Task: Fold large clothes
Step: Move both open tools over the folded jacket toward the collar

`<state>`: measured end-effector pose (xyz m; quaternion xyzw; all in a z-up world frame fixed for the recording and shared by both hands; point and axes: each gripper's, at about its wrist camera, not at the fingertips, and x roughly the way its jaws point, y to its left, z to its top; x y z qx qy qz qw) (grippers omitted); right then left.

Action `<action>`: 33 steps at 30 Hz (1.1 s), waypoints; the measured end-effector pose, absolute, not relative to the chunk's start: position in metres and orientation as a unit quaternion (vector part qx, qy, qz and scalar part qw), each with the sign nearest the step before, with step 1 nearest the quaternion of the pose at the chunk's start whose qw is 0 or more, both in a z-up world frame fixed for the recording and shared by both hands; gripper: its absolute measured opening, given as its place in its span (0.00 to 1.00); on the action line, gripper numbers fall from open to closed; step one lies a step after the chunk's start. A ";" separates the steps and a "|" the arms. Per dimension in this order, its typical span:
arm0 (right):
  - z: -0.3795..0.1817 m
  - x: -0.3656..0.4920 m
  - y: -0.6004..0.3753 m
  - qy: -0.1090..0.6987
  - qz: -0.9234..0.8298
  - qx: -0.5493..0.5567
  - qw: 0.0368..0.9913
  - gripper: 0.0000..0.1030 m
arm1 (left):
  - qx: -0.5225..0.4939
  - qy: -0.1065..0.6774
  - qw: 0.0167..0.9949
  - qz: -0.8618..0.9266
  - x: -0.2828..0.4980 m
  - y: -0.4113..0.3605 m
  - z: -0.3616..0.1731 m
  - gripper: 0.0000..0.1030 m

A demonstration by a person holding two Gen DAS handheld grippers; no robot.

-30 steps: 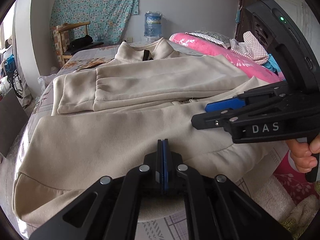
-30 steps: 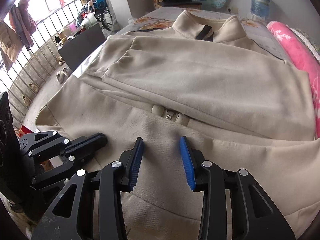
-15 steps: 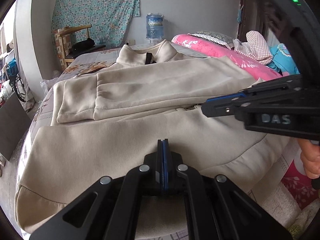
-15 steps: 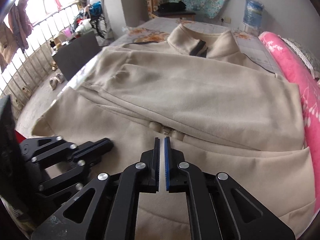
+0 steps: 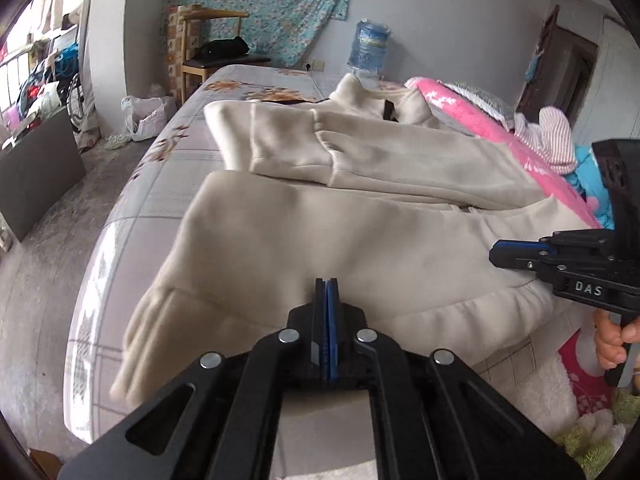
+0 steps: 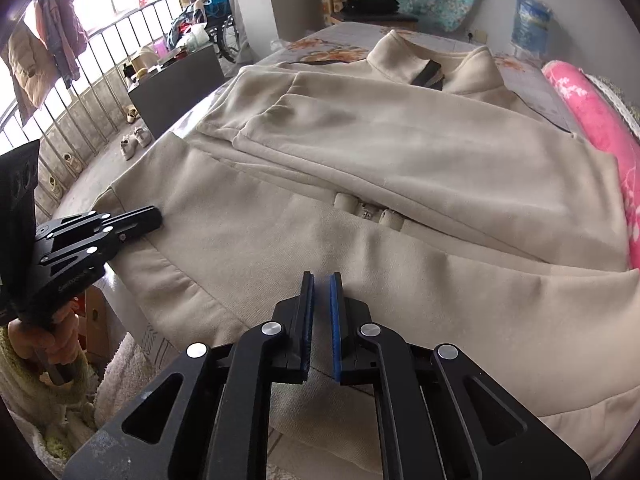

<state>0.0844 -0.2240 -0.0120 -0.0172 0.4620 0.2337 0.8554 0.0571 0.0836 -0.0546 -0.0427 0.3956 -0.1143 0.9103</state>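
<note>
Both tongs, left gripper (image 5: 327, 312) and right gripper (image 6: 321, 316), clenched on beige jacket (image 6: 400, 184) near hem; uneven pull risks skewed fold.

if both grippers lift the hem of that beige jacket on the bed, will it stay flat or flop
Likely flop: the beige jacket is soft fleece that already drapes over the bed edge. It looks thick, so probably heavyish, sagging between the left gripper and right gripper.

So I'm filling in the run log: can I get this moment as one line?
stage: hem pinched | left hand-held gripper: shut on beige jacket hem | right hand-held gripper: shut on jacket hem | jacket: sleeves folded in, on bed
</note>
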 end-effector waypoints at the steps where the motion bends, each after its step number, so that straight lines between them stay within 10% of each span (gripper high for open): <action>1: -0.012 0.085 -0.224 0.462 0.235 -0.017 0.855 0.05 | -0.041 0.395 0.911 -0.106 0.052 0.093 -0.053 0.03; 13: 0.011 0.060 -0.223 0.418 0.301 0.005 0.857 0.16 | -0.027 0.369 0.928 -0.045 0.038 0.124 -0.031 0.03; 21: -0.004 0.051 -0.218 0.434 0.297 -0.035 0.850 0.43 | -0.067 0.408 0.909 -0.049 0.075 0.110 -0.032 0.05; 23: 0.006 0.051 -0.229 0.424 0.283 -0.031 0.860 0.60 | -0.072 0.409 0.908 -0.054 0.082 0.109 -0.023 0.17; 33: 0.046 0.111 -0.295 0.456 0.213 0.006 0.864 0.82 | 0.009 0.438 0.898 -0.034 0.159 0.065 0.023 0.70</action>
